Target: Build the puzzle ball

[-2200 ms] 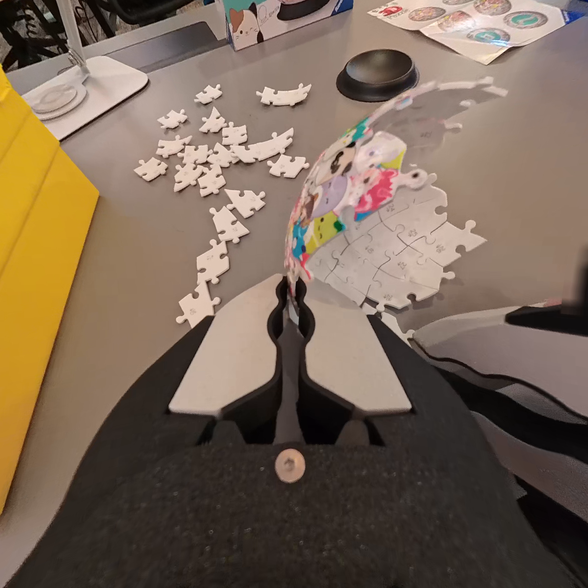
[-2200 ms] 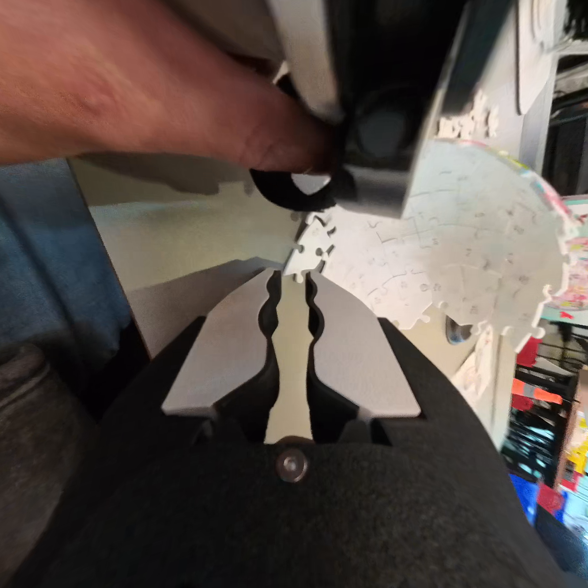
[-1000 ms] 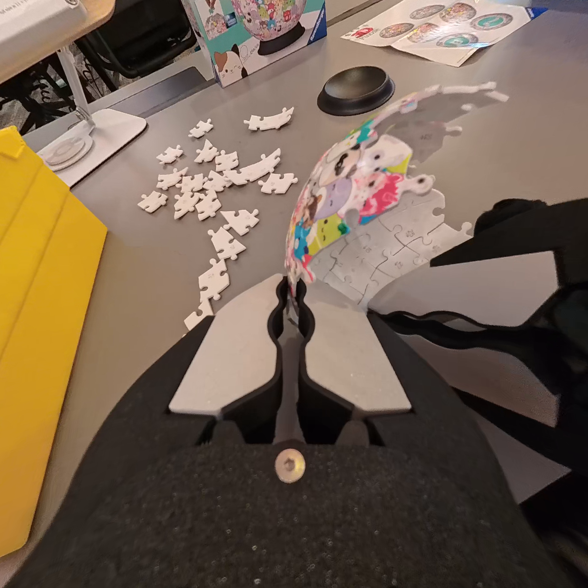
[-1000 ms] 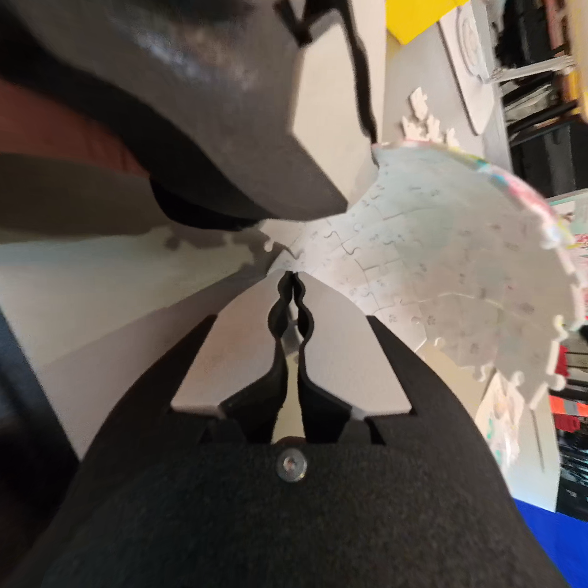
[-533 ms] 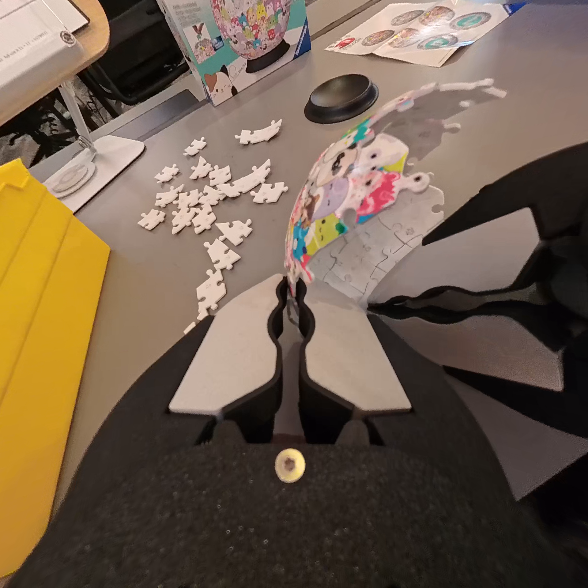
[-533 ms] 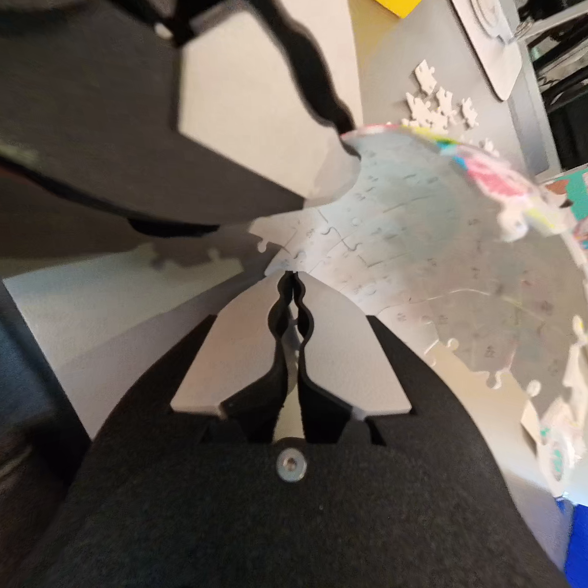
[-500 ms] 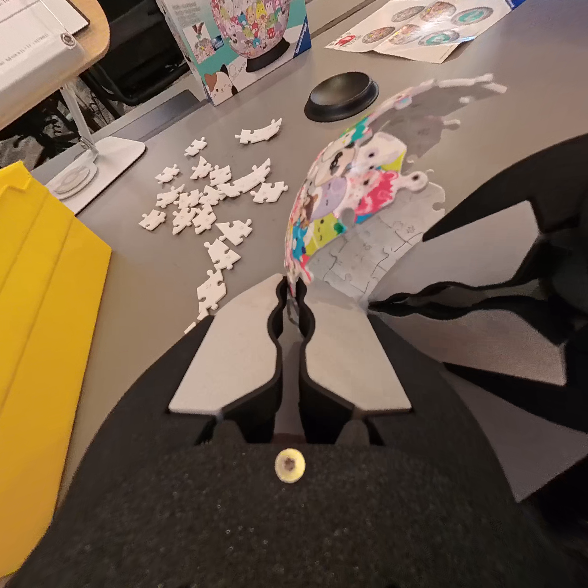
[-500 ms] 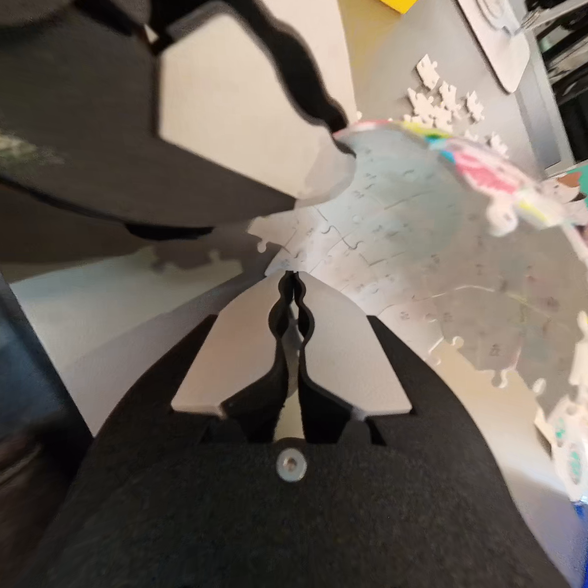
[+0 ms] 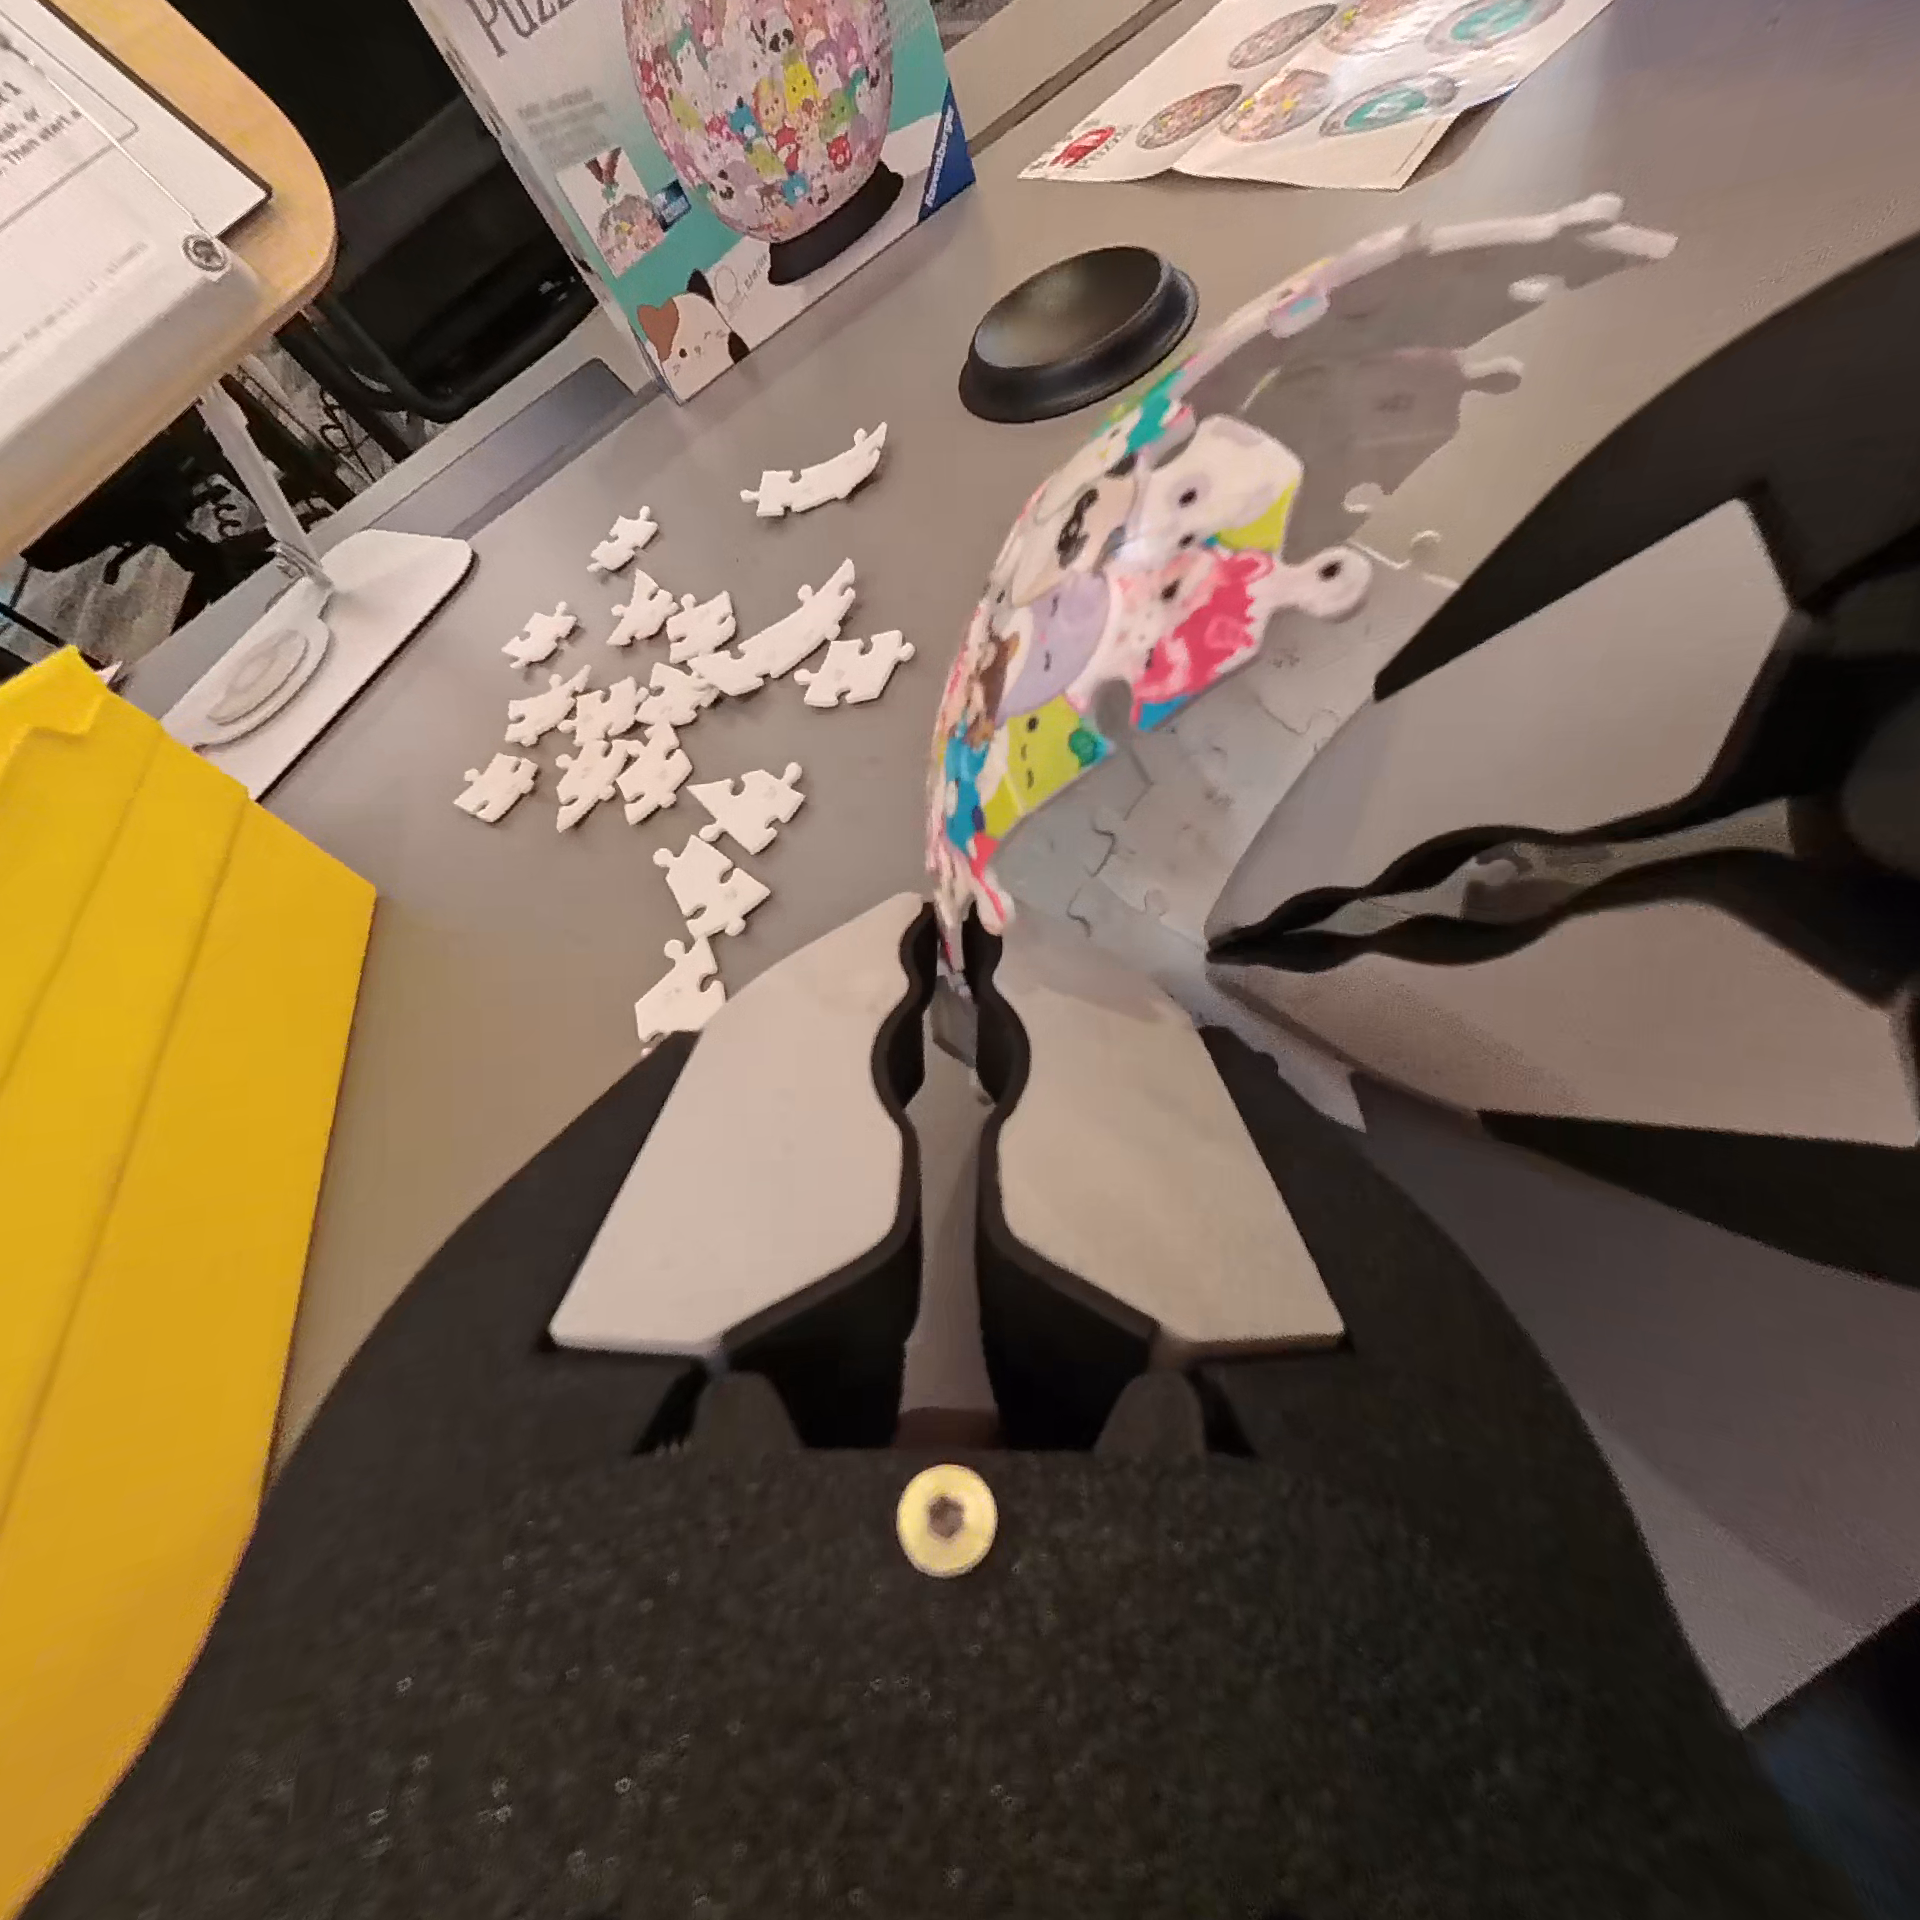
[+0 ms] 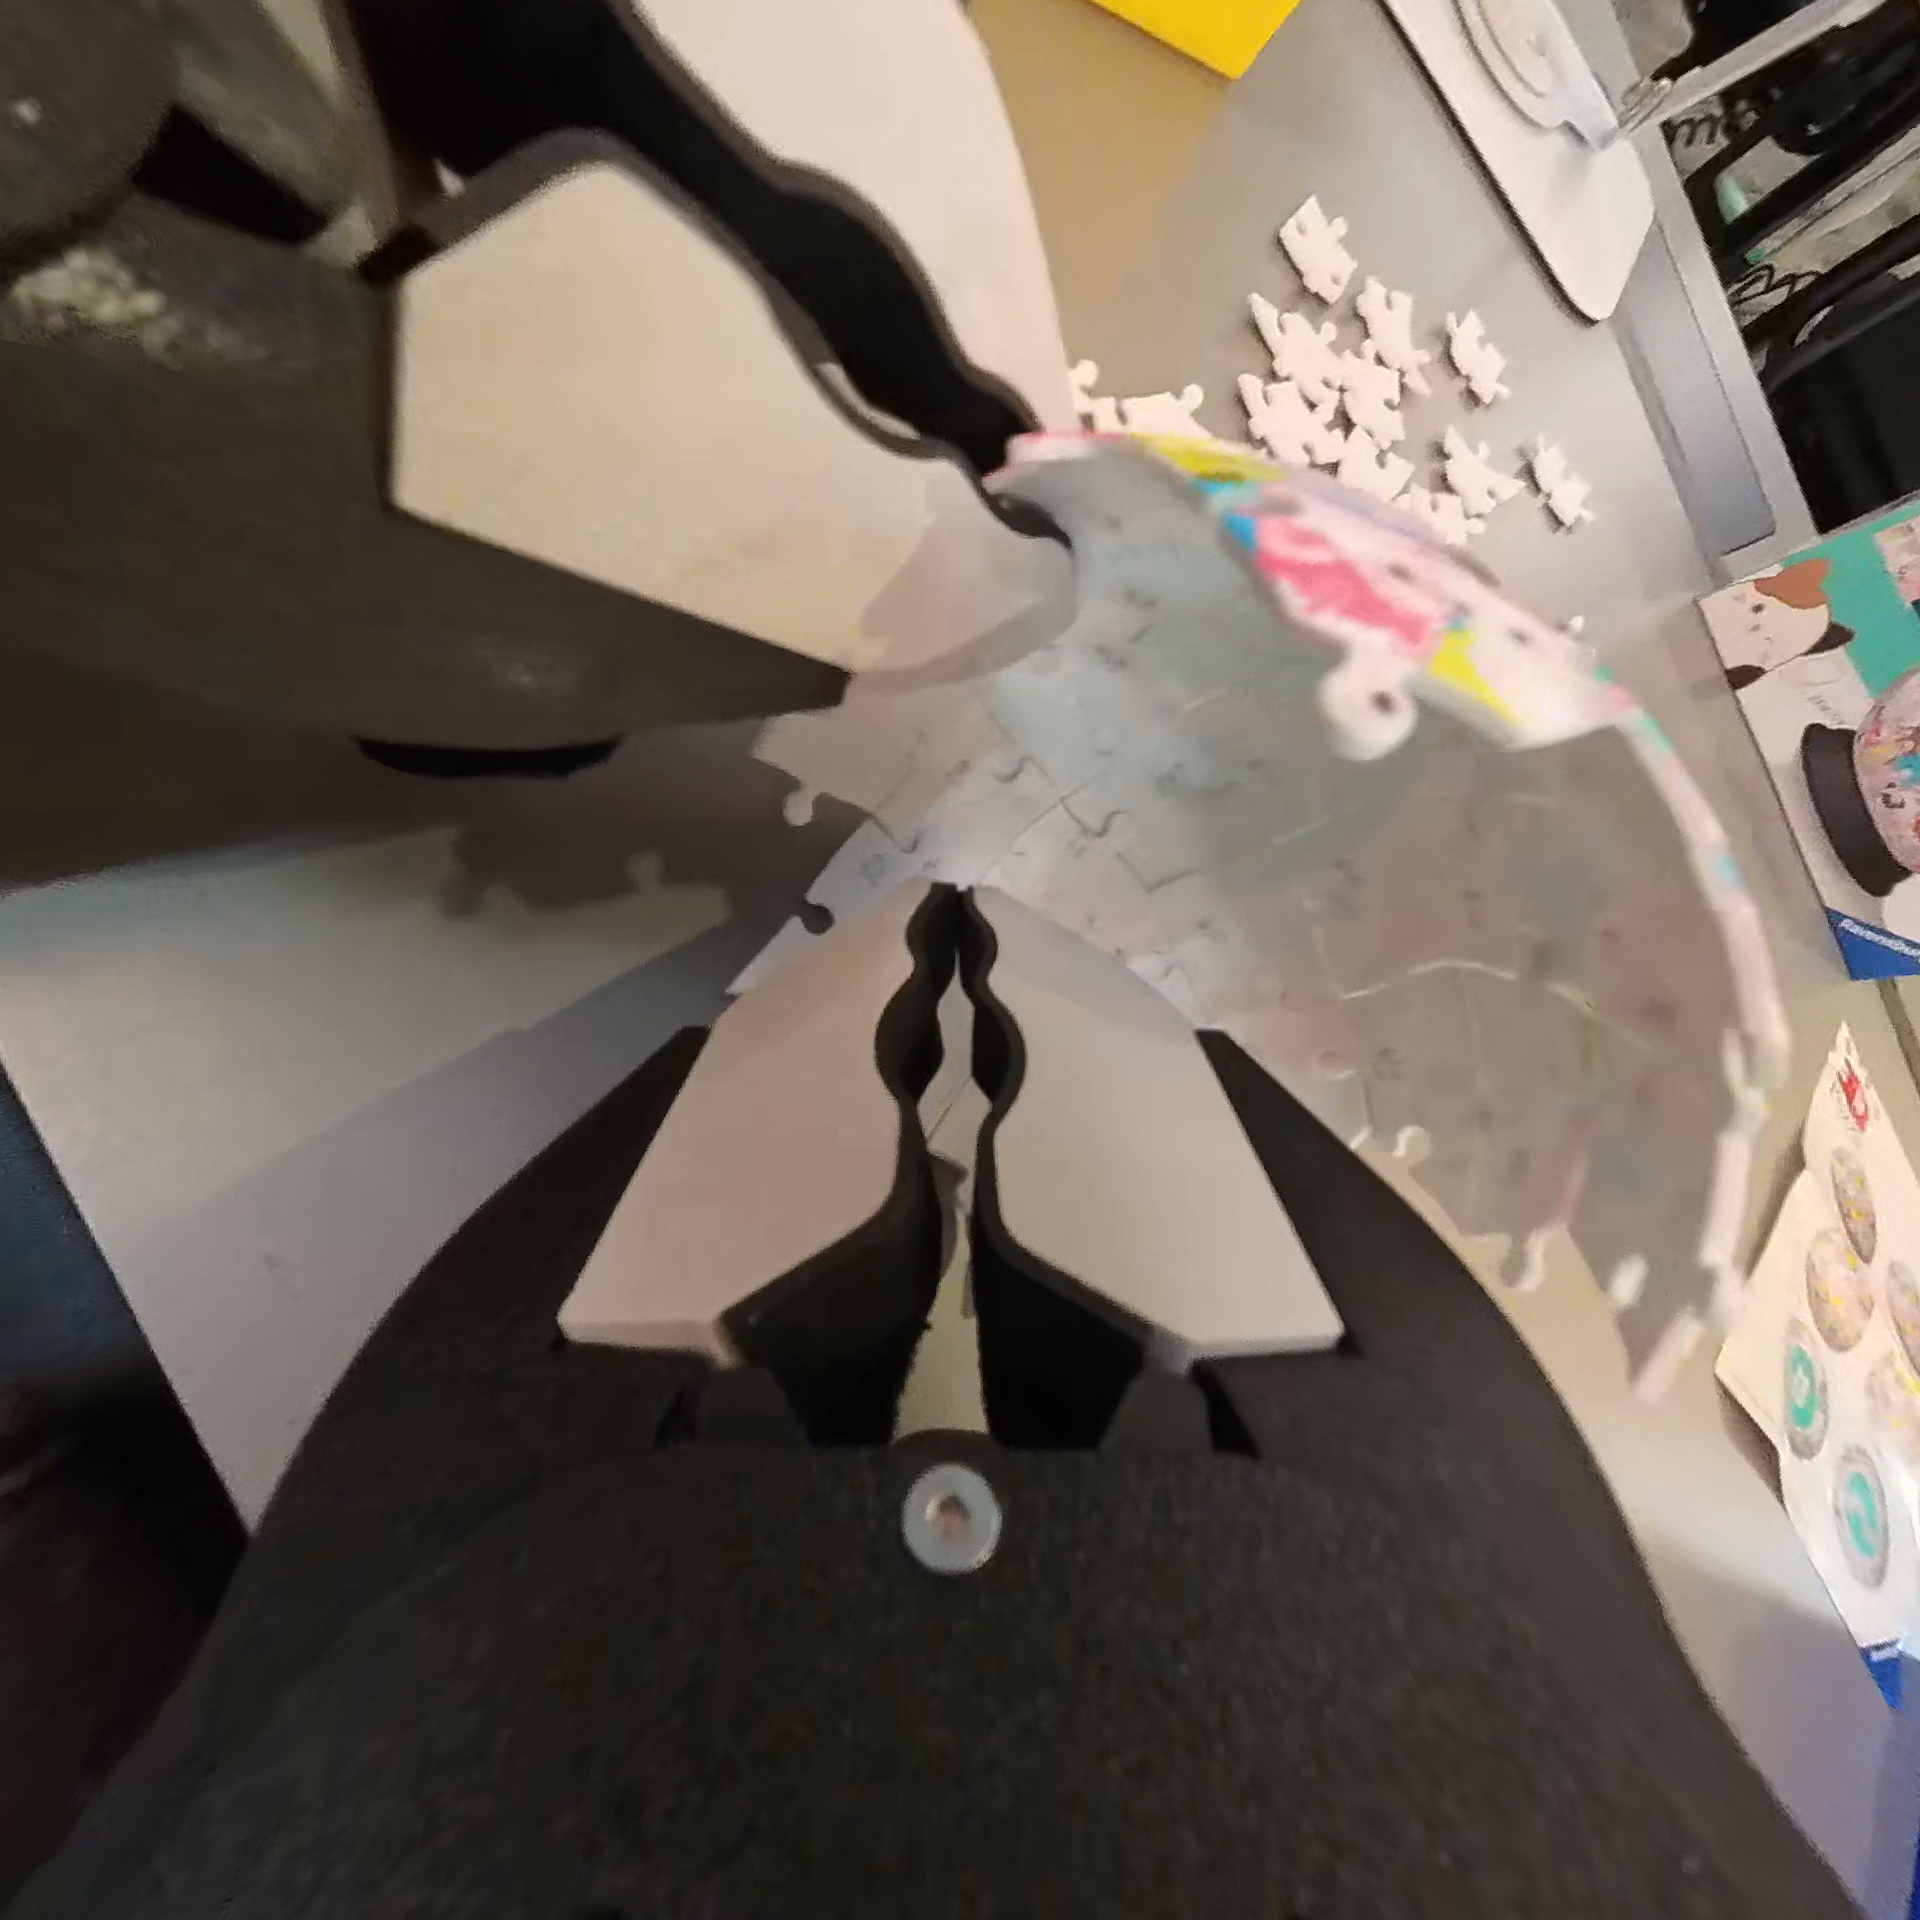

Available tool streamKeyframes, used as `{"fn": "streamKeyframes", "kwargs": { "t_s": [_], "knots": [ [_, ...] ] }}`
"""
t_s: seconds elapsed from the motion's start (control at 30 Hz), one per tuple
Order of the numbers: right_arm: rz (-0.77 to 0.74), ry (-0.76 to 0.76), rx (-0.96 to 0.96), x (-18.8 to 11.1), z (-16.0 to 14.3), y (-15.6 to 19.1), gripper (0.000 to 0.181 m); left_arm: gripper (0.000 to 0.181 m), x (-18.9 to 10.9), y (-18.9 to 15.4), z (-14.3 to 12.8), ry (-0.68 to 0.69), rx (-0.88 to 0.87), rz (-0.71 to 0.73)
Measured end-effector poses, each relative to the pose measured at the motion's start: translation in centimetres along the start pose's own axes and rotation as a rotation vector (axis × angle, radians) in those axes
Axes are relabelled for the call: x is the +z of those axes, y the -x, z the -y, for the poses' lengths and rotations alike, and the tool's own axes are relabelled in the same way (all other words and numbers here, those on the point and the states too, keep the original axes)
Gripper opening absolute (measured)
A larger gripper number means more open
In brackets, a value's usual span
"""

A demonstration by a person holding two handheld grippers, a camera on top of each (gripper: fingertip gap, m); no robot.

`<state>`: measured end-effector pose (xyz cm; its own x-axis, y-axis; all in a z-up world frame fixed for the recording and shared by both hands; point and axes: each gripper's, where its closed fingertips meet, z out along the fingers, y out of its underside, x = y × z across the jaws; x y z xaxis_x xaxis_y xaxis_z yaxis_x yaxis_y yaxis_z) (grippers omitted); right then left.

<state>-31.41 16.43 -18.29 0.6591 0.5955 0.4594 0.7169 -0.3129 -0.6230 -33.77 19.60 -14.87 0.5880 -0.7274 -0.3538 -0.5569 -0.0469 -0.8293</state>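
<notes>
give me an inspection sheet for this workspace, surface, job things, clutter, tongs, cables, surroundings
Surface: grey table, matte.
Job's things: half-built puzzle shell held up off the table; loose pieces scattered white side up; black stand empty.
Clutter: puzzle box, instruction sheet, yellow bin, white lamp base.
Tongs: left tongs shut on the shell's rim; right tongs shut on its lower edge.
Cables: nothing seen.
Surroundings: wooden desk corner behind.
</notes>
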Motion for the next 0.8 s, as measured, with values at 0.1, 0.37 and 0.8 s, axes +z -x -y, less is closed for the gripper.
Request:
{"fn": "streamKeyframes", "kwargs": {
  "t_s": [0.1, 0.37, 0.8],
  "knots": [
    [-0.015, 0.037, -0.024, 0.5, -0.7, 0.1, 0.000, 0.004, 0.1, -0.1, 0.0, 0.001, -0.007, -0.011],
    [-0.080, 0.049, -0.118, 0.7, -0.7, -0.3, 0.000, 0.004, 0.2, 0.1, -0.2, 0.023, -0.042, -0.017],
    [-0.056, 0.038, -0.097, 0.5, -0.6, 0.2, 0.000, 0.004, 0.2, 0.1, -0.5, 0.043, -0.077, -0.026]
  ]
}}
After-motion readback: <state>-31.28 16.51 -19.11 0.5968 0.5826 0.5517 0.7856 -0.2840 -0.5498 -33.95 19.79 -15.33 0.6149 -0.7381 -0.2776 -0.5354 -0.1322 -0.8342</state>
